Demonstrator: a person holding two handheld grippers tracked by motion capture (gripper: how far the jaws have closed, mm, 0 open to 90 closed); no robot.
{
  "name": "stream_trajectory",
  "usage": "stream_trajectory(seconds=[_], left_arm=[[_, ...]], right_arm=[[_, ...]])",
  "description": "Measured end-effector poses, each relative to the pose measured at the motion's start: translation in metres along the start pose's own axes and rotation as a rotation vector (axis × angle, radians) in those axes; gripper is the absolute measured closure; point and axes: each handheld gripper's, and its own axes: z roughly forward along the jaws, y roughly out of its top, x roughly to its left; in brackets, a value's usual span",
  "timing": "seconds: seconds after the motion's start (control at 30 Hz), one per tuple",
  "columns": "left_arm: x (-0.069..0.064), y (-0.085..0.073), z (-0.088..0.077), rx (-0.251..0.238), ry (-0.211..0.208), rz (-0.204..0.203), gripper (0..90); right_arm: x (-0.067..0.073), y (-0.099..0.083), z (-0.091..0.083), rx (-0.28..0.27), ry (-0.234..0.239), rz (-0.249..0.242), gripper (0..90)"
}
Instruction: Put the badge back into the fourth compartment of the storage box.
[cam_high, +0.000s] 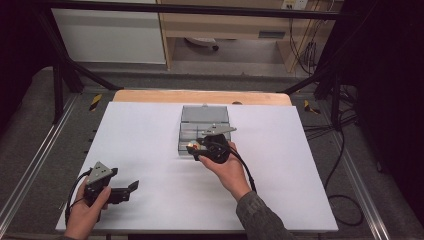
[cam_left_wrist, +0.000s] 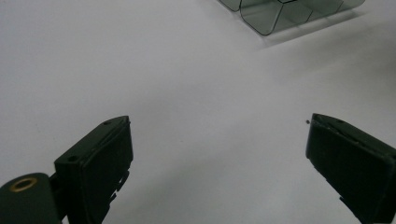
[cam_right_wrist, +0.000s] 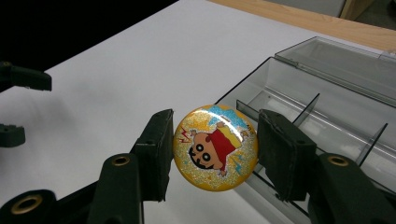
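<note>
A round yellow glittery badge (cam_right_wrist: 215, 148) with a cartoon figure is clamped by its edges in my right gripper (cam_right_wrist: 212, 151), which is shut on it. In the high view the right gripper (cam_high: 196, 147) holds the badge (cam_high: 190, 145) at the near left corner of a clear grey plastic compartment box (cam_high: 205, 125) with its lid open. The box (cam_right_wrist: 327, 107) has thin dividers and shows nothing inside. My left gripper (cam_high: 131, 190) rests at the near left of the white table, open, nothing between its jaws (cam_left_wrist: 219, 158).
The white sheet (cam_high: 150, 150) covers the table, with a wooden edge (cam_high: 200, 96) at the far side. Black frame bars and cables (cam_high: 340, 150) run along the right. The box corner (cam_left_wrist: 280, 14) lies far ahead of the left gripper.
</note>
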Motion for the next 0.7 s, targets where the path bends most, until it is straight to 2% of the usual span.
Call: stream_trajectory(seconds=[0.23, 0.57, 0.7], left_arm=[[0.0, 0.0, 0.0, 0.002, 0.001, -0.001, 7.4], [0.0, 0.0, 0.0, 0.005, -0.002, -0.001, 7.4], [0.0, 0.0, 0.001, 0.007, -0.002, 0.0, 7.4]], right_arm=[[-0.007, 0.009, 0.008, -0.016, -0.005, 0.032, 47.3], [-0.019, 0.018, 0.017, -0.058, 0.019, 0.138, 47.3], [-0.022, 0.022, 0.021, -0.064, 0.019, 0.153, 47.3]])
